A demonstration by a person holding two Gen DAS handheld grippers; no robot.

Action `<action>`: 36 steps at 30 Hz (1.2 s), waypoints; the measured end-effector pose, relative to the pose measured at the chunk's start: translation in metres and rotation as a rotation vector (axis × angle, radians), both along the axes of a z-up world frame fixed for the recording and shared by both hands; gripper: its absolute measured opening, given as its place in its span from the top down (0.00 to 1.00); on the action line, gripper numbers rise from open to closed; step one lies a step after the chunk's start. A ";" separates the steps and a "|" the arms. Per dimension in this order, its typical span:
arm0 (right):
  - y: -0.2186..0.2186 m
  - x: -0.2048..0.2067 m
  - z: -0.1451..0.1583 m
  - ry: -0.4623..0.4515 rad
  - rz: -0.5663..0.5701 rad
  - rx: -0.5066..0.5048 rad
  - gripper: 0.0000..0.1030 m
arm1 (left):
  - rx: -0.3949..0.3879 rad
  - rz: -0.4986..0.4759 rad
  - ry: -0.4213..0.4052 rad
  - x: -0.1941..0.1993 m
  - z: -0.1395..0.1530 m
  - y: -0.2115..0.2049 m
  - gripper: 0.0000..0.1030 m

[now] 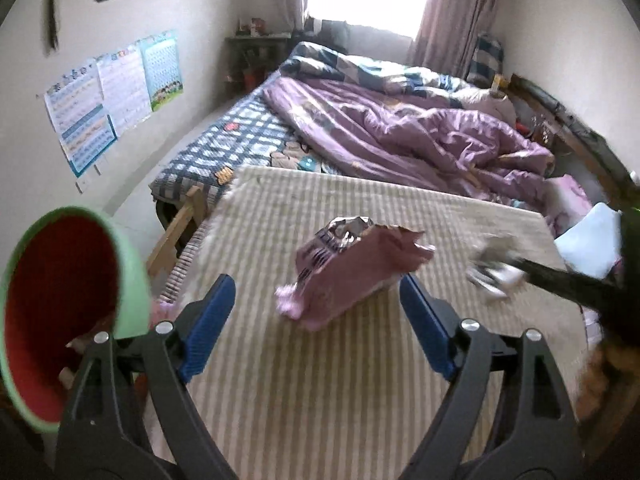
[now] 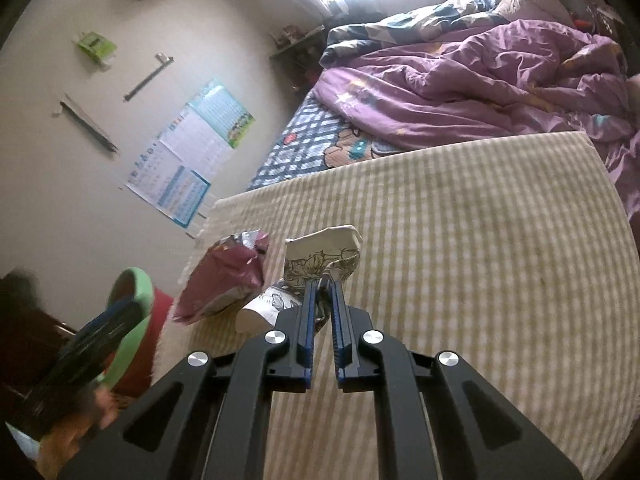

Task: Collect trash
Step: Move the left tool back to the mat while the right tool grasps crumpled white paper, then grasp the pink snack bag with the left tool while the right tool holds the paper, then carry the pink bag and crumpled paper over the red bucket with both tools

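Observation:
A crumpled pink snack bag (image 1: 352, 270) lies on the beige striped tablecloth (image 1: 320, 380). My left gripper (image 1: 316, 300) is open, its blue pads on either side of the bag's near end. My right gripper (image 2: 324, 280) is shut on a crumpled white paper cup with a flower print (image 2: 320, 256), held just above the cloth; the cup appears blurred in the left wrist view (image 1: 494, 268). The pink bag (image 2: 228, 276) lies left of the cup. A red bin with a green rim (image 1: 60, 320) stands at the table's left edge, and shows in the right wrist view (image 2: 136, 312).
A bed with a purple quilt (image 1: 420, 132) lies beyond the table. Posters (image 1: 112, 92) hang on the left wall. A wooden chair frame (image 1: 180, 220) stands between table and bed. A light blue cloth (image 1: 592, 240) sits at the right.

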State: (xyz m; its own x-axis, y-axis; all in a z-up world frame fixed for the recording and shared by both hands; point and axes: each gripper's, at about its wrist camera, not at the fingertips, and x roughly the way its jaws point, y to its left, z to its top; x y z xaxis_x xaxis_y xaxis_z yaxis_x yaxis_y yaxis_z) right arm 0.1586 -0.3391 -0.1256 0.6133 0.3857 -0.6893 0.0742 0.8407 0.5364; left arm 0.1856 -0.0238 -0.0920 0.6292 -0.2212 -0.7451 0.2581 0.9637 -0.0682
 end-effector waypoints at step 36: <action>-0.021 -0.063 -0.028 0.091 -0.101 0.021 0.39 | -0.198 -0.043 0.100 -0.013 -0.002 -0.002 0.58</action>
